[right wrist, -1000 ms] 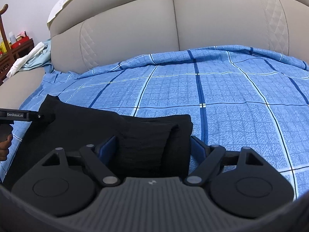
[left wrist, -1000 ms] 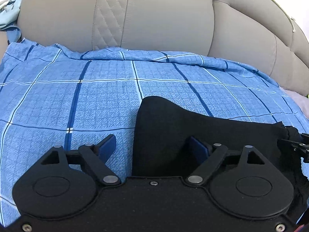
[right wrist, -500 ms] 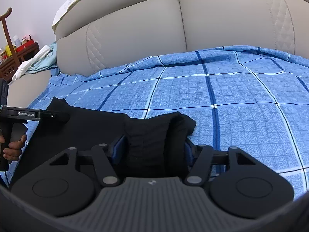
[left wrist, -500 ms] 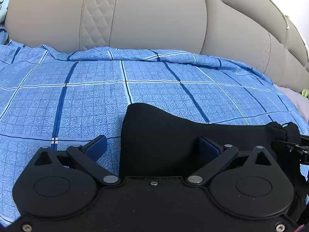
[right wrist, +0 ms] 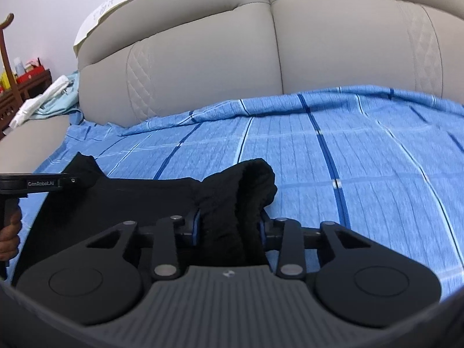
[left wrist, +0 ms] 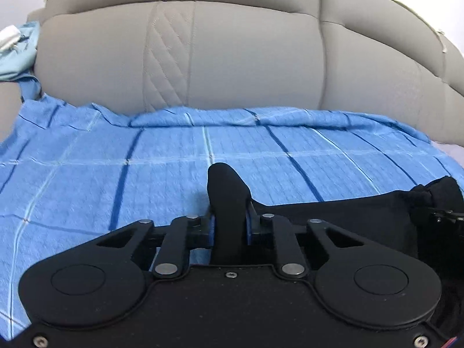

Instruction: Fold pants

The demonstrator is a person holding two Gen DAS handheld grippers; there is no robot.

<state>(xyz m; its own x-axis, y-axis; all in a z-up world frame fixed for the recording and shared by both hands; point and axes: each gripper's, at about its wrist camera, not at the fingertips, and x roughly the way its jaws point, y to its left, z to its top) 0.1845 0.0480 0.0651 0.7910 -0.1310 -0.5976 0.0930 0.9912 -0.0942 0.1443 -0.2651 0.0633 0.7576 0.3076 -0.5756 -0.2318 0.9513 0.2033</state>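
Observation:
Black pants (left wrist: 333,217) lie across a blue plaid sheet (left wrist: 145,168). My left gripper (left wrist: 230,226) is closing, and its blue pads pinch a narrow upright fold of the black fabric at the pants' left end. My right gripper (right wrist: 229,226) is closing too, its pads pressing on a thick bunched wad of the pants (right wrist: 130,200) at their right end. In the right wrist view a hand (right wrist: 10,237) holds the left gripper's handle at the far left edge. The fabric between the two grippers is pulled fairly flat.
A padded beige headboard (left wrist: 232,58) rises behind the sheet. Light blue and white cloths (right wrist: 49,98) lie on a beige ledge at the far left, with dark wooden furniture (right wrist: 17,87) beyond. The sheet's far edge is rumpled against the headboard.
Both grippers went from wide open to closed on the pants. The left one gathered the fabric edge into a narrow fold; the right one bunched its end and lifted slightly.

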